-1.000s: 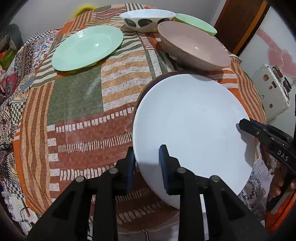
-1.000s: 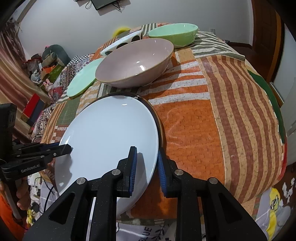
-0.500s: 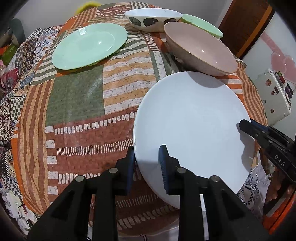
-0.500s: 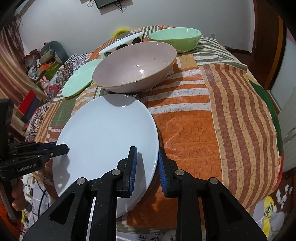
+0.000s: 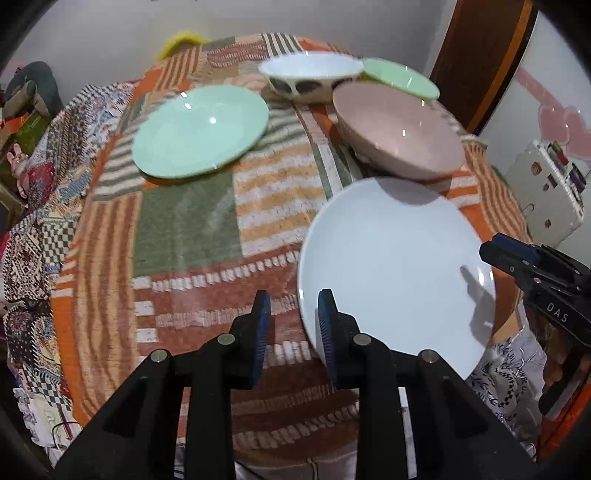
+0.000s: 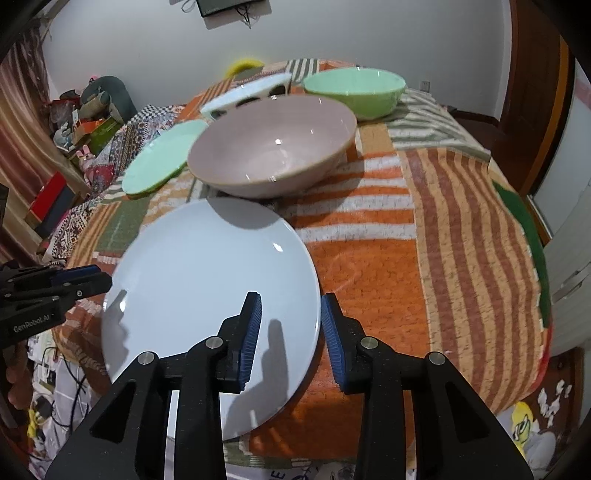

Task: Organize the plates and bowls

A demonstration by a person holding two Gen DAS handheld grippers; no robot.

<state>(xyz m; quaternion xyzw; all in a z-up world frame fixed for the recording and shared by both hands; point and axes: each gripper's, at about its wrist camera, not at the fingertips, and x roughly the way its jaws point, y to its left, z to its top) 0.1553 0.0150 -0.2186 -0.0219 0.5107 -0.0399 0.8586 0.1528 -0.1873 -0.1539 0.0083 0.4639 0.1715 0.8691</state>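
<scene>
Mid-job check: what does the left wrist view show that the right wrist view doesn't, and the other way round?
Only the left wrist view: a white case with stickers and pink heart shapes on the wall, off to the right of the table.
Only the right wrist view: a dark screen with dangling cables, high on the wall.
Both: the striped cloth, the white plate nearest the cameras, the pink bowl behind it, then the green plate, spotted bowl and green bowl.

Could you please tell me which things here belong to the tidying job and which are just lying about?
Job: white plate, green plate, pink bowl, green bowl, spotted white bowl.
Lying about: patterned blanket, white suitcase, clutter by the wall.
</scene>
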